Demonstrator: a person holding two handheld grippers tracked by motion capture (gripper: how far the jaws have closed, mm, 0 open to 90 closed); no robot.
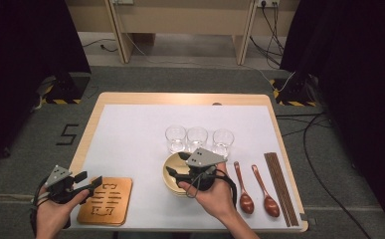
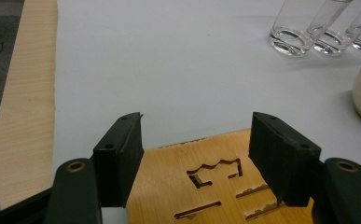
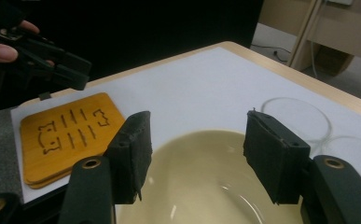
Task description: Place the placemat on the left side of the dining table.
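Bowls (image 1: 169, 175), cream and stacked, sat upright near the table's front edge, mouths facing up, just before three glasses (image 1: 198, 139). Right gripper (image 1: 180, 167) hovered over the rim, jaws spread, grasping nothing. Left gripper (image 1: 91, 183) hung released over the bamboo trivet (image 1: 106, 201).

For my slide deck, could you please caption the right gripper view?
Open right gripper poised over a cream ceramic bowl, with a carved square bamboo trivet beyond.

High view overhead, facing forward; 2 close tool views, sharing the wooden trivet (image 1: 105, 200).
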